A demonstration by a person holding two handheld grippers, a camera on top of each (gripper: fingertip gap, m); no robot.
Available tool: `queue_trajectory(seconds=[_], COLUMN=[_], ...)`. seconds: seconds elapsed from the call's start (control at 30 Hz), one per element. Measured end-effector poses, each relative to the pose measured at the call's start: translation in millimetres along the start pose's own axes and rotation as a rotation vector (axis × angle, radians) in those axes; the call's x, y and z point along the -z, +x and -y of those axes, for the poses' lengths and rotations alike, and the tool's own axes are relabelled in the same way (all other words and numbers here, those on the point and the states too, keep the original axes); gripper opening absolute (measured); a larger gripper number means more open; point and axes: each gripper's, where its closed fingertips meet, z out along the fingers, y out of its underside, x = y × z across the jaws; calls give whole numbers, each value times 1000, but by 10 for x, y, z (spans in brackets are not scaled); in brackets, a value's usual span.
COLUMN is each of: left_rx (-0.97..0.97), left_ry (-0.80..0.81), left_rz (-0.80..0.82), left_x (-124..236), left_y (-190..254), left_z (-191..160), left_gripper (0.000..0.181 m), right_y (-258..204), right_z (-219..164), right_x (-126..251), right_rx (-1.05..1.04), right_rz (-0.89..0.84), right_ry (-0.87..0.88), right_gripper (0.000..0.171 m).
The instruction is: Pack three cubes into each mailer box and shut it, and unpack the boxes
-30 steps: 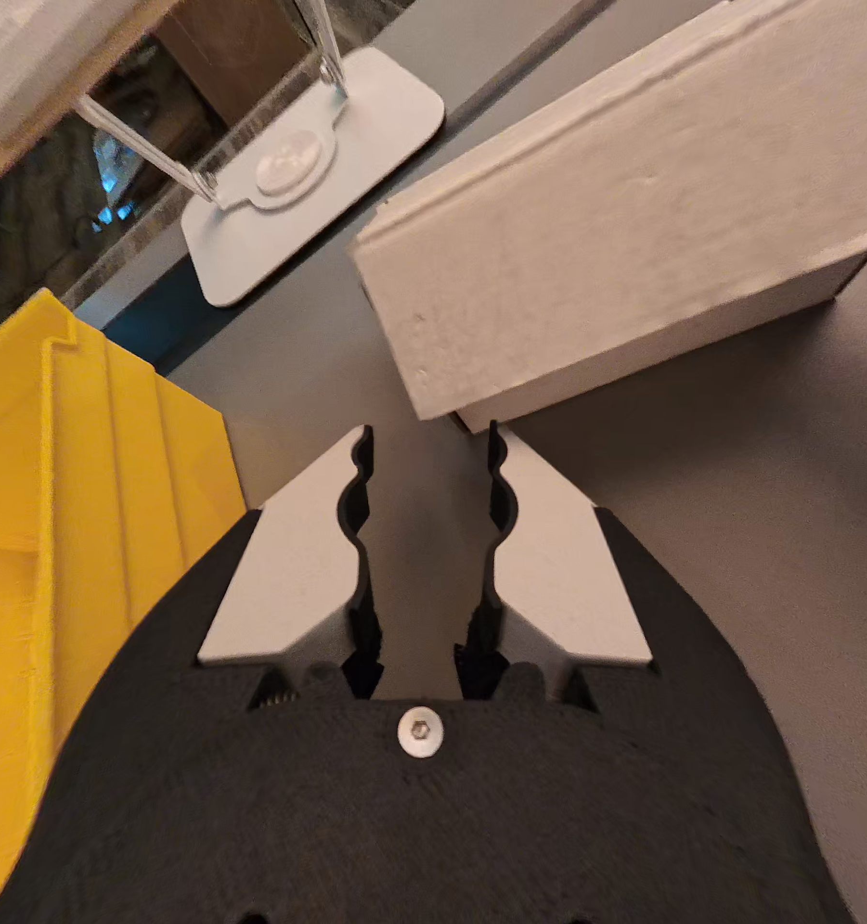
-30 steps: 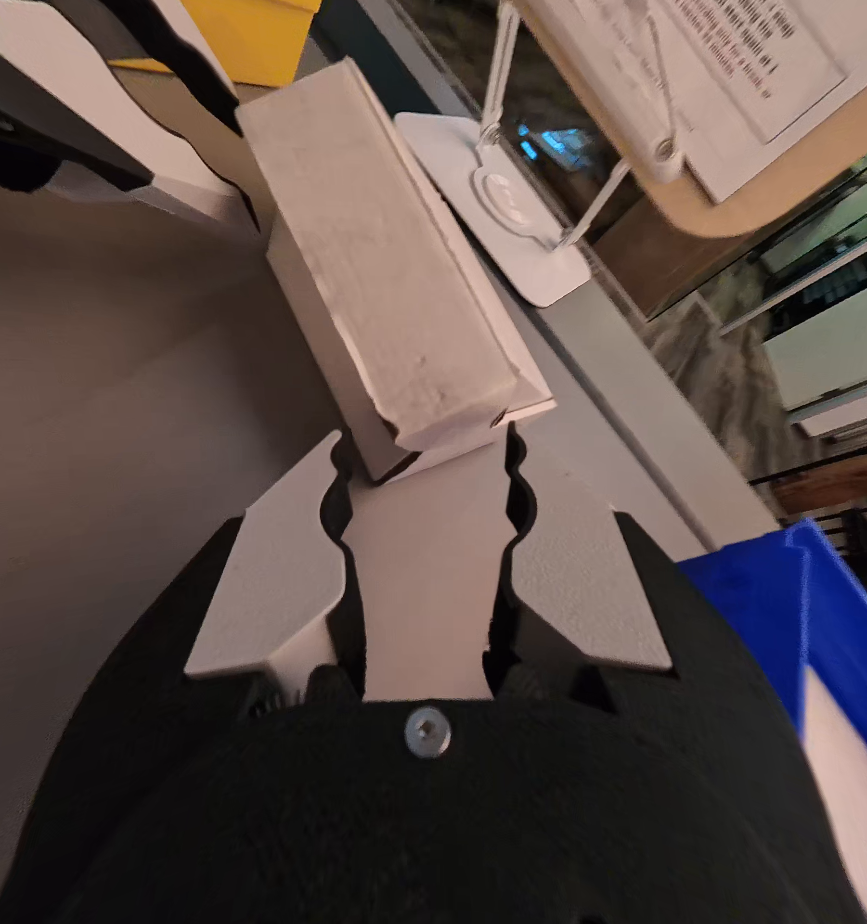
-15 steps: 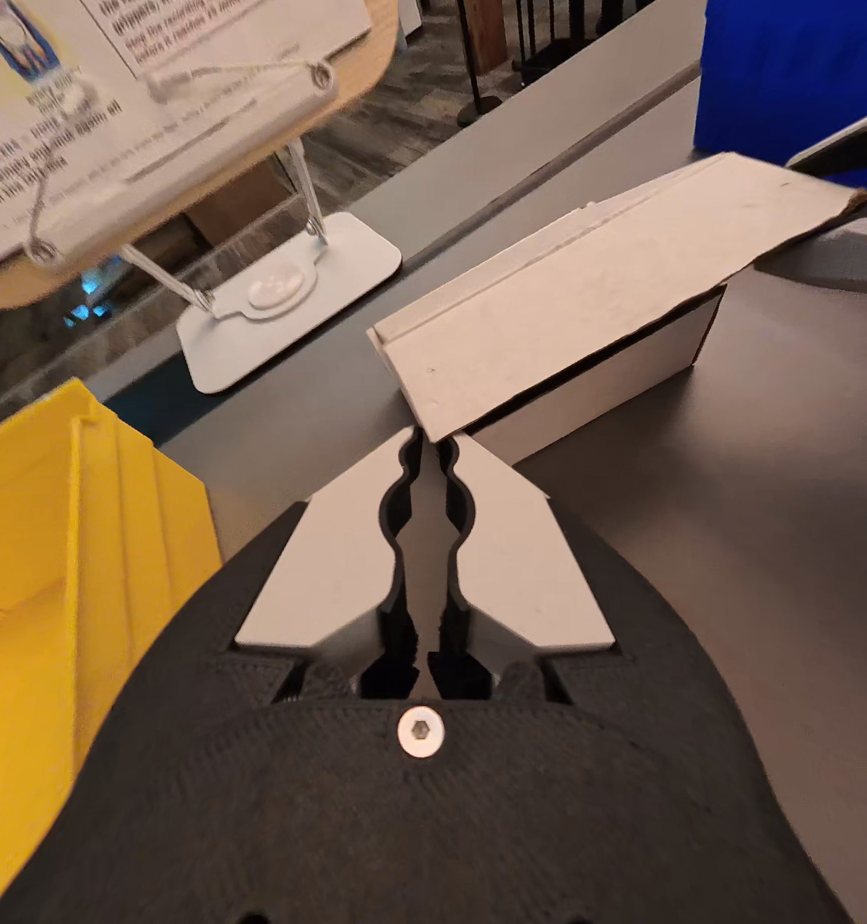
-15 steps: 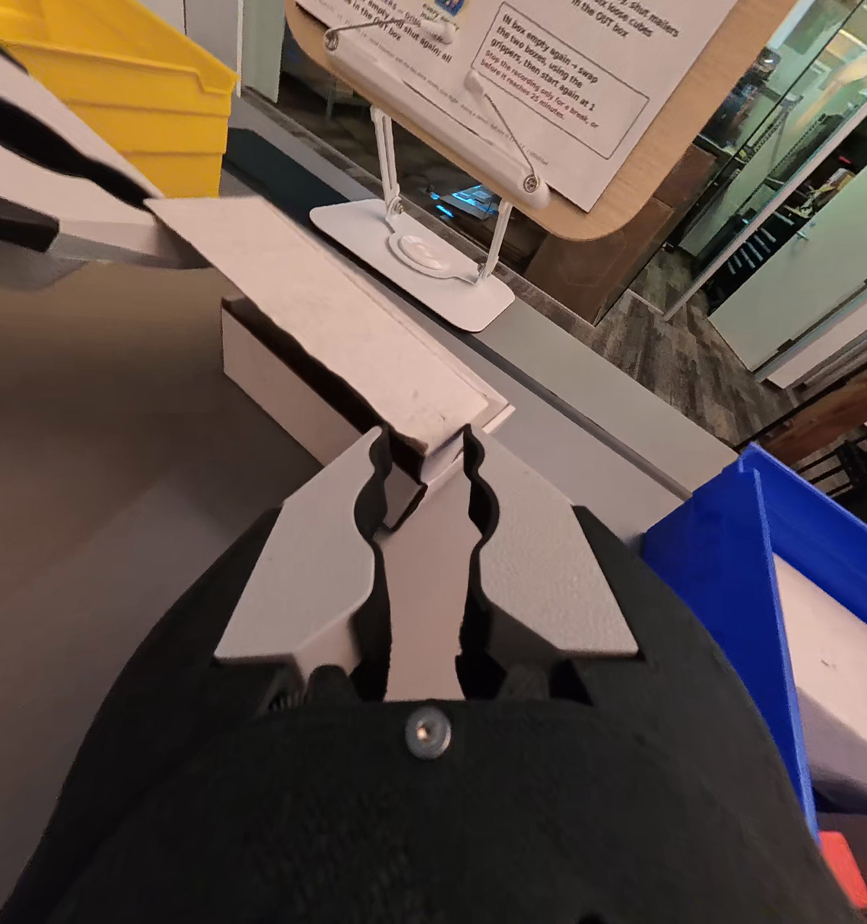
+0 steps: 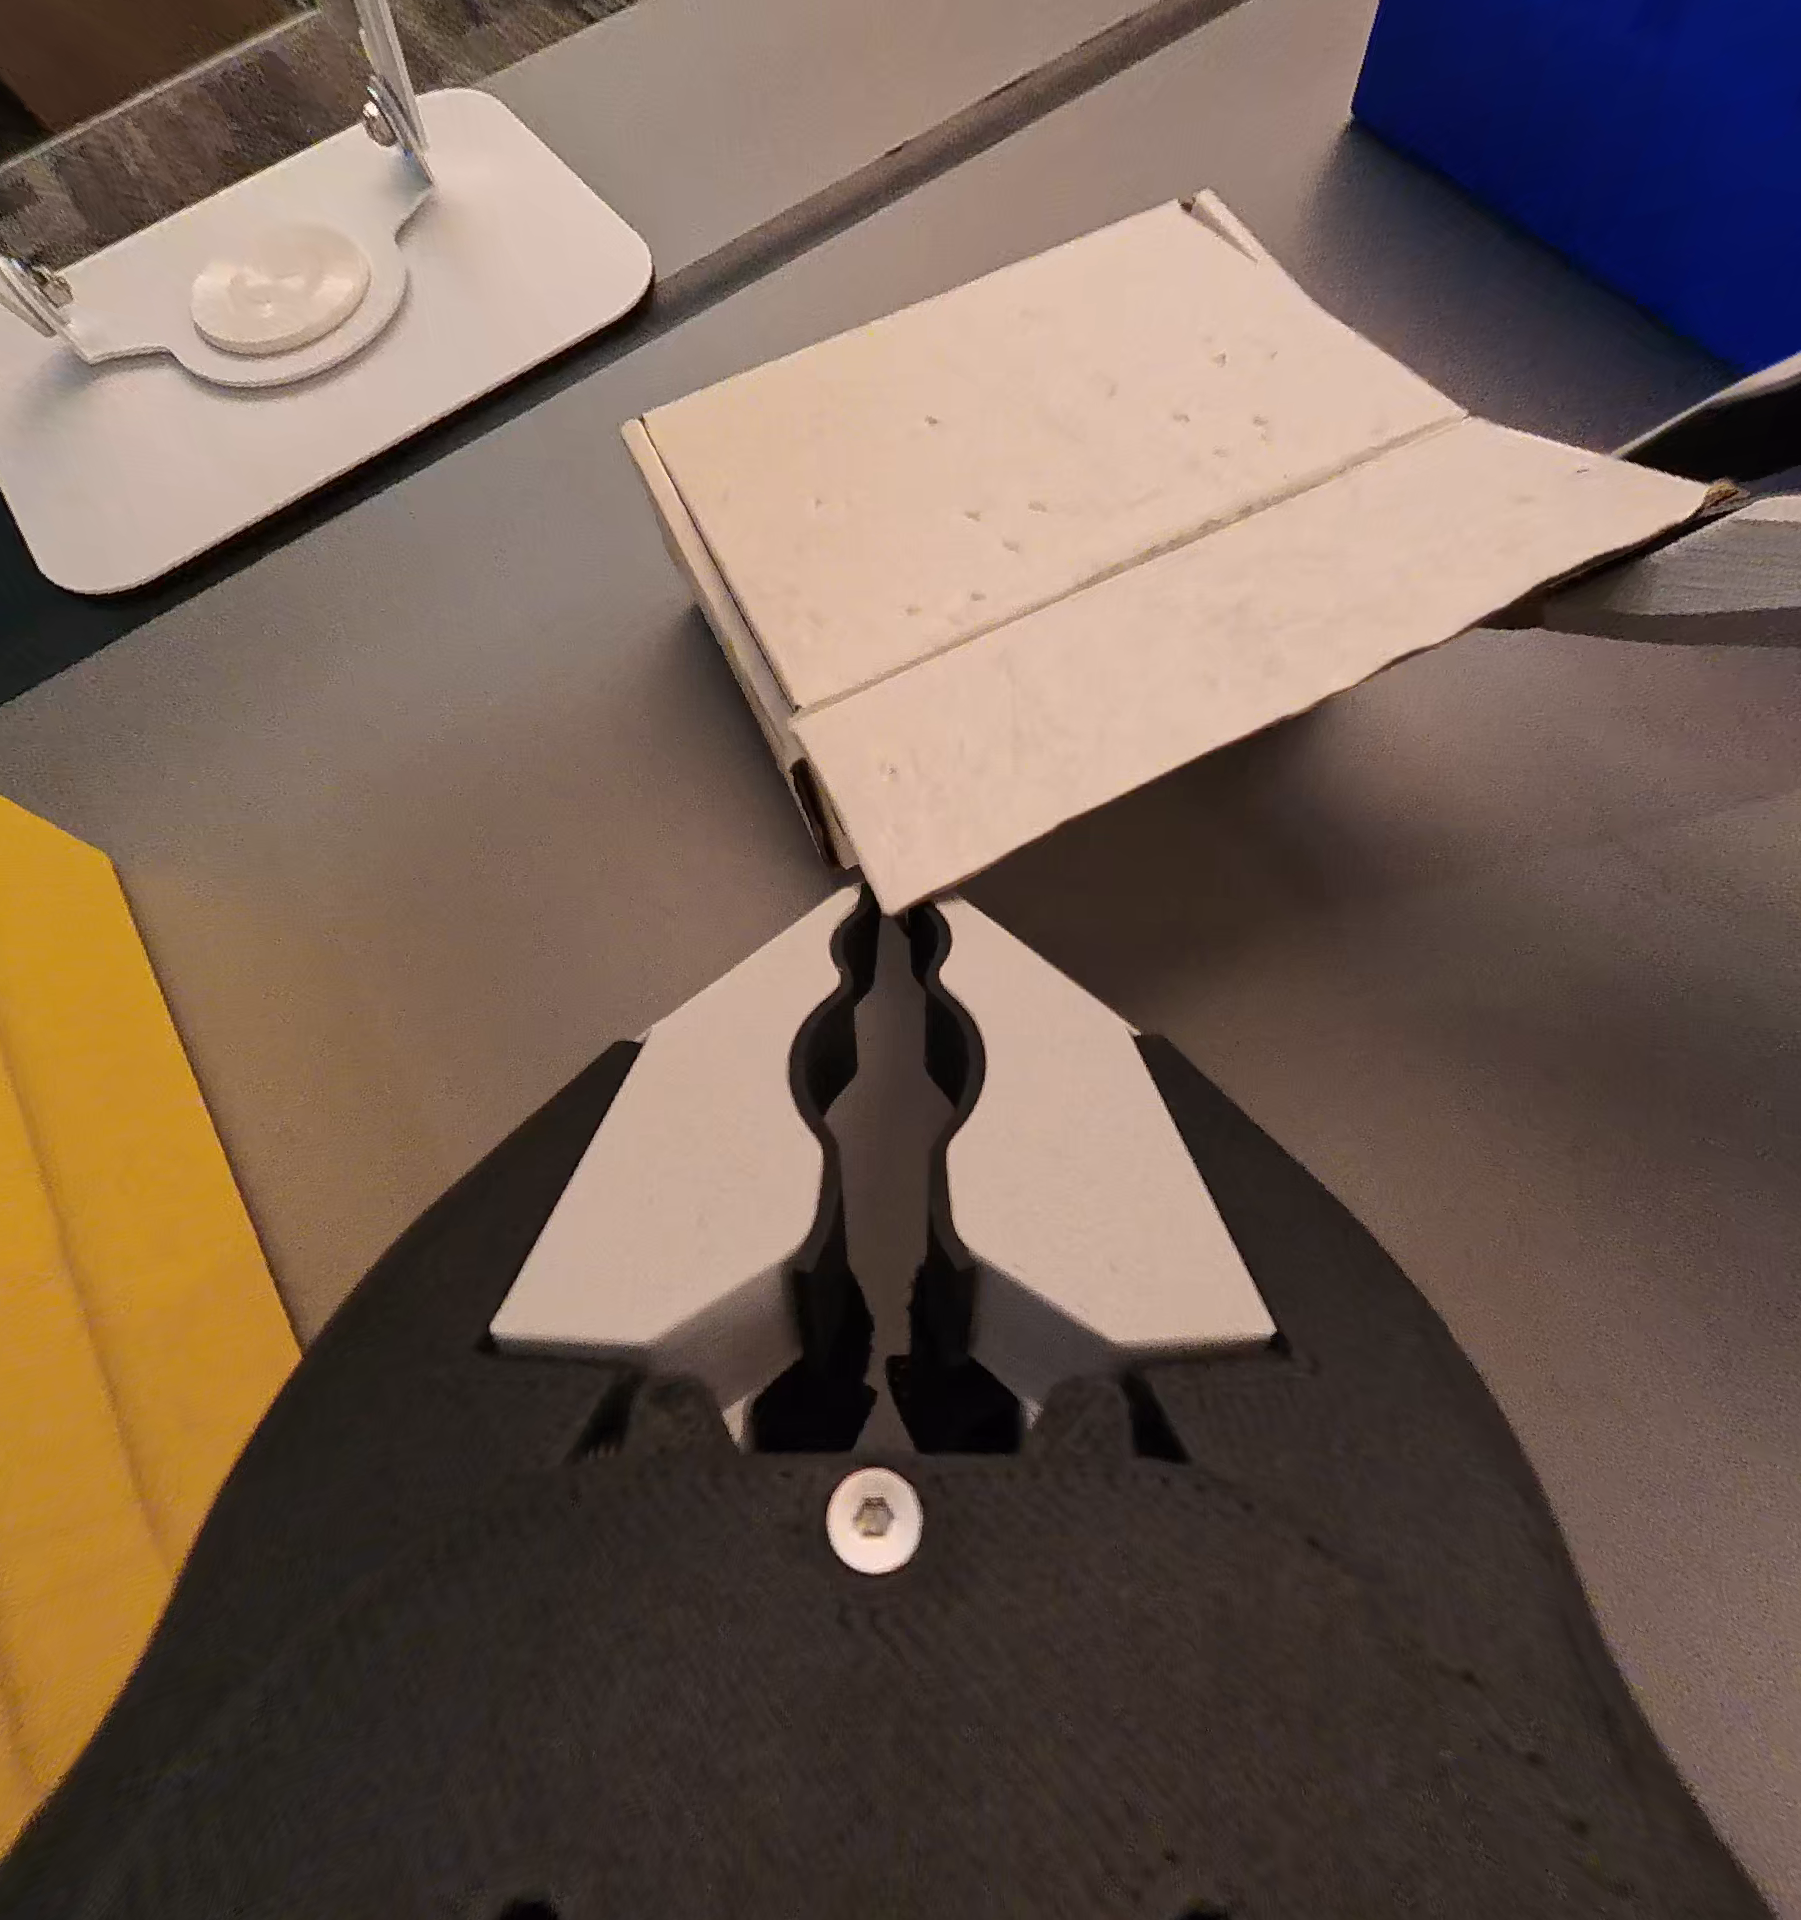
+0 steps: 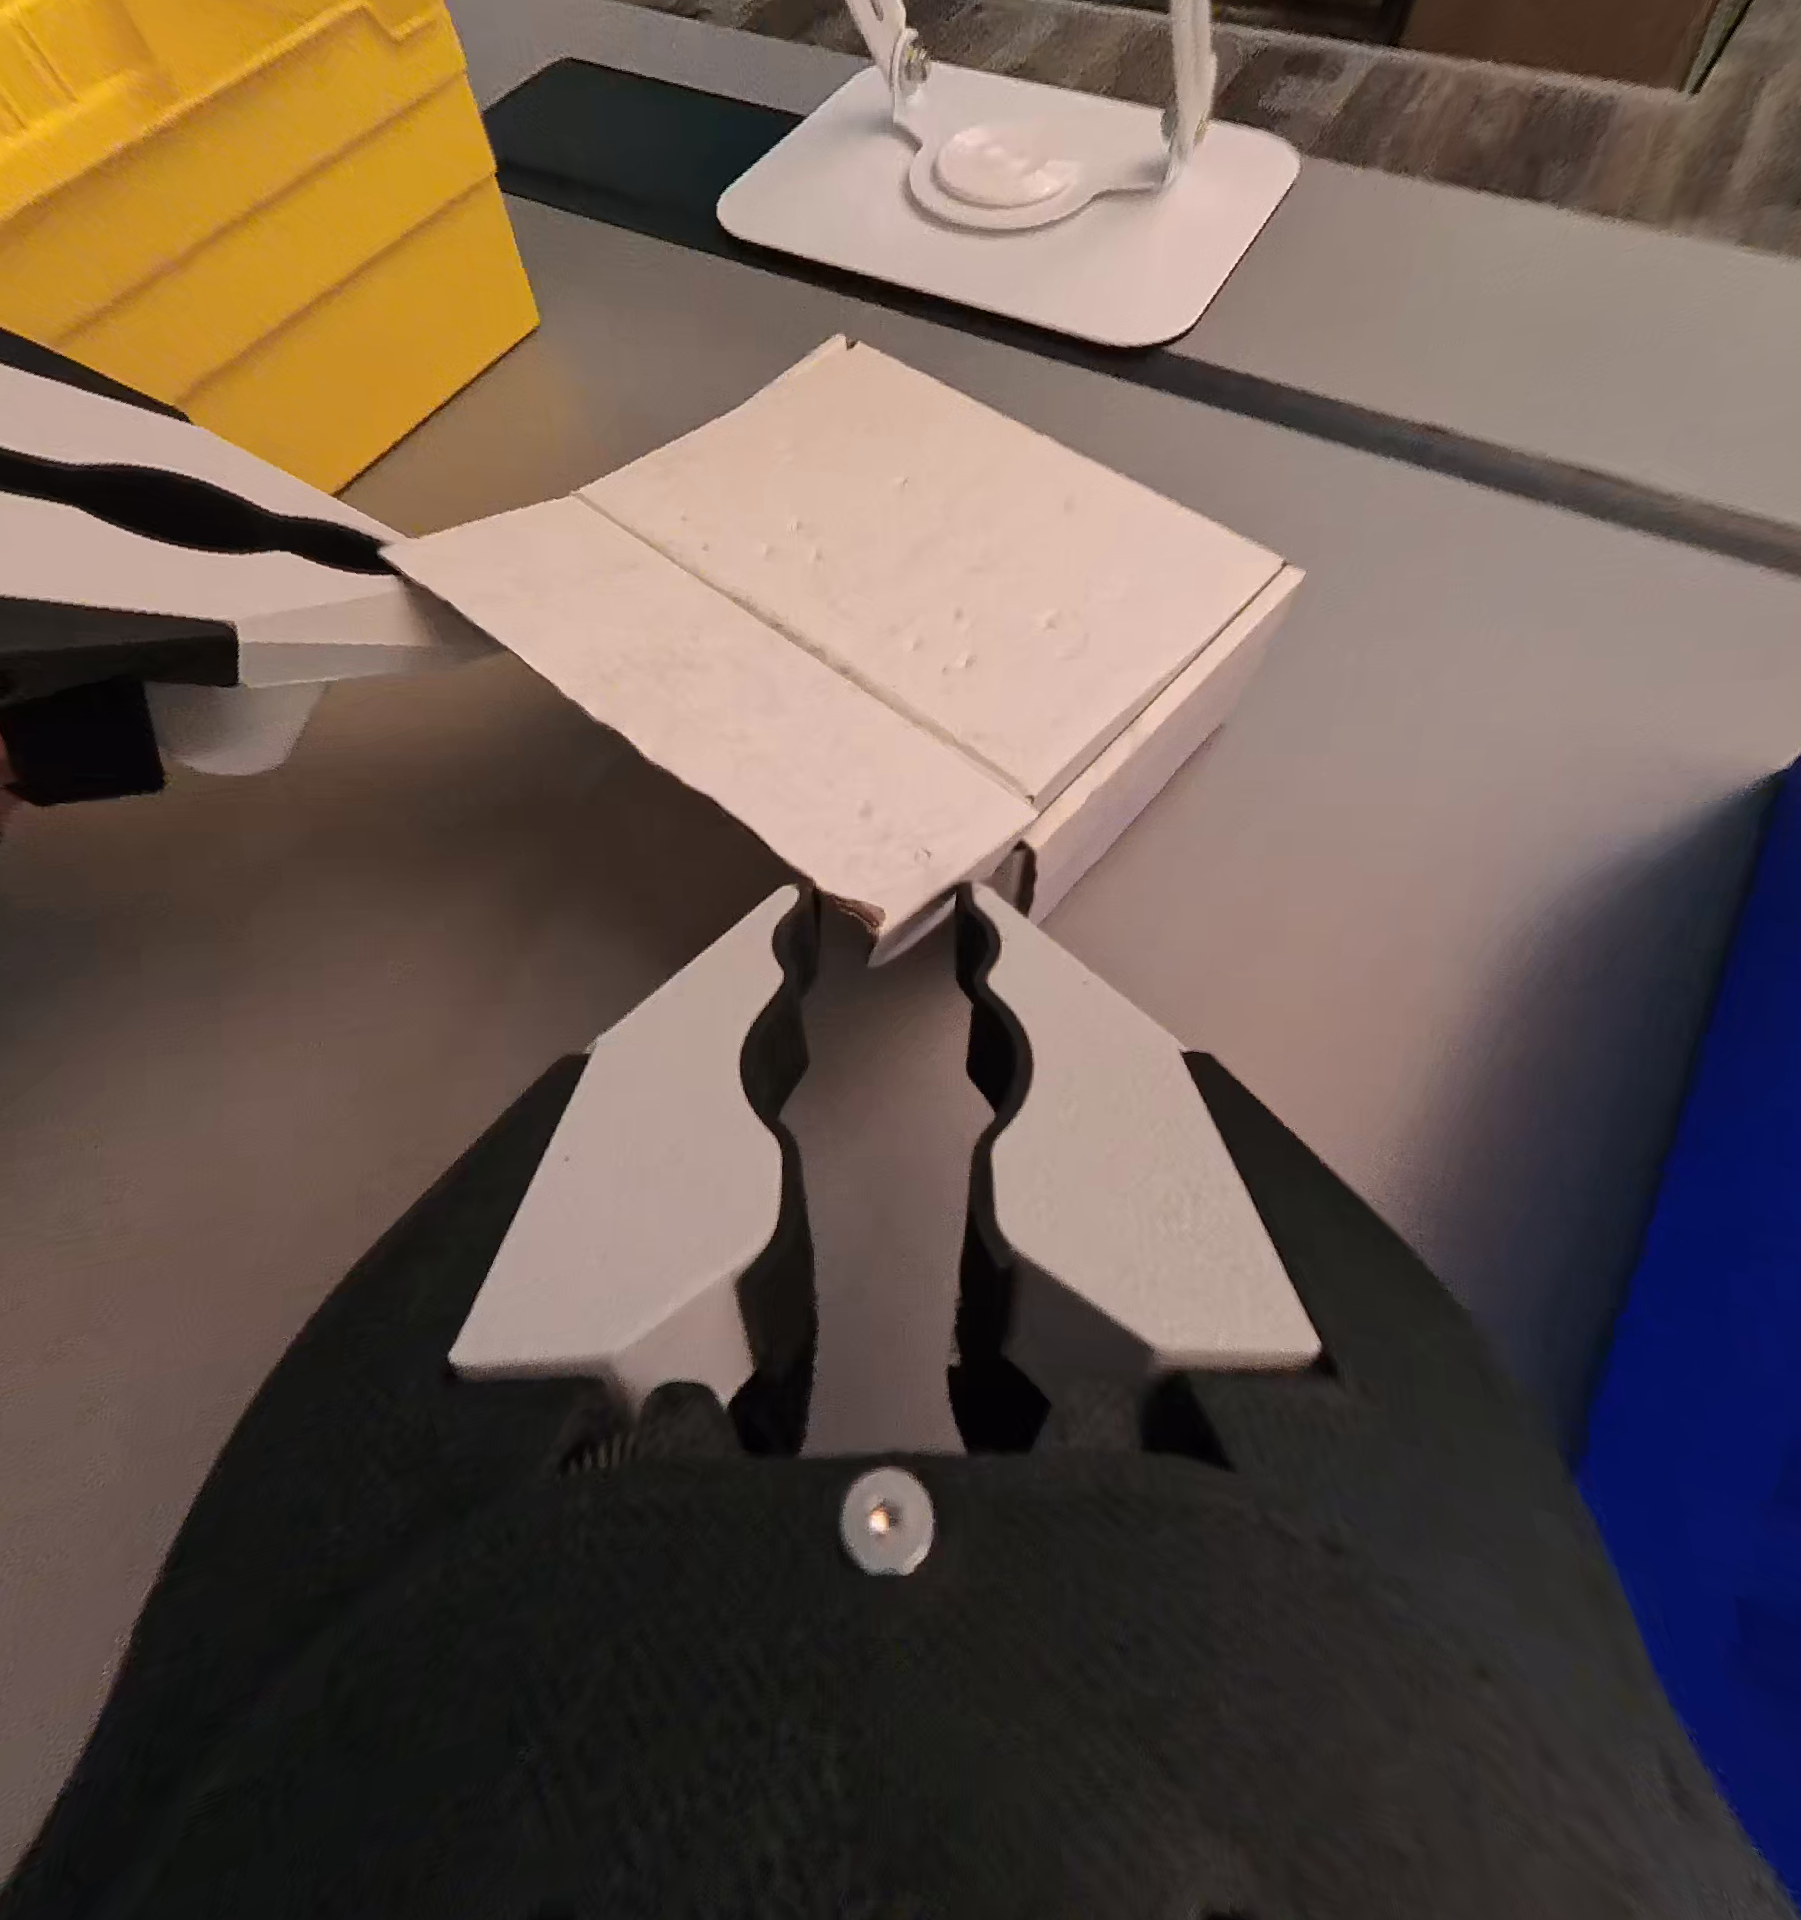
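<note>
A white mailer box lies on the grey table, lid down, with its front flap pulled out nearly level. My left gripper is shut on the flap's near left corner. My right gripper has the flap's other corner between its fingertips, jaws narrow and touching it on both sides. The box also shows in the right wrist view. Each gripper shows in the other's view, the left one and the right one. No cubes are visible; the box's inside is hidden.
A yellow bin stands to the left of the box, also in the right wrist view. A blue bin stands to the right. A white stand base sits behind the box near the table's far edge.
The left jaws closed from open onto the flap corner. The right jaws narrowed on the other corner. The flap swung out from the box's front to nearly level, and both views tilted down.
</note>
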Motion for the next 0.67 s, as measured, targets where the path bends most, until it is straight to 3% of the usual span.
queue_trajectory(seconds=[0.03, 0.1, 0.17, 0.33, 0.5, 0.67], left_rx=[2, -2, -29, -115, -114, 12], left_ry=[-2, 3, 8, -5, 22, 62], left_rz=[-4, -19, -10, -5, -81, -226], left_x=[-11, -38, -75, -163, -174, -144], left_y=[7, 21, 5, 52, 174, 220], left_z=[-8, -15, -26, -58, -24, 27], left_gripper=[4, 5, 16, 46, 53, 54], right_y=[-4, 13, 18, -138, -76, -42], right_z=[-16, -31, -49, -15, 9, 47], right_x=[-8, -34, -66, -87, -126, -125], right_rx=[-24, -49, -53, -114, -86, -146], right_rz=[22, 53, 85, 238, 215, 238], right_ry=[-4, 5, 13, 41, 77, 109], right_gripper=[24, 24, 26, 49, 66, 69])
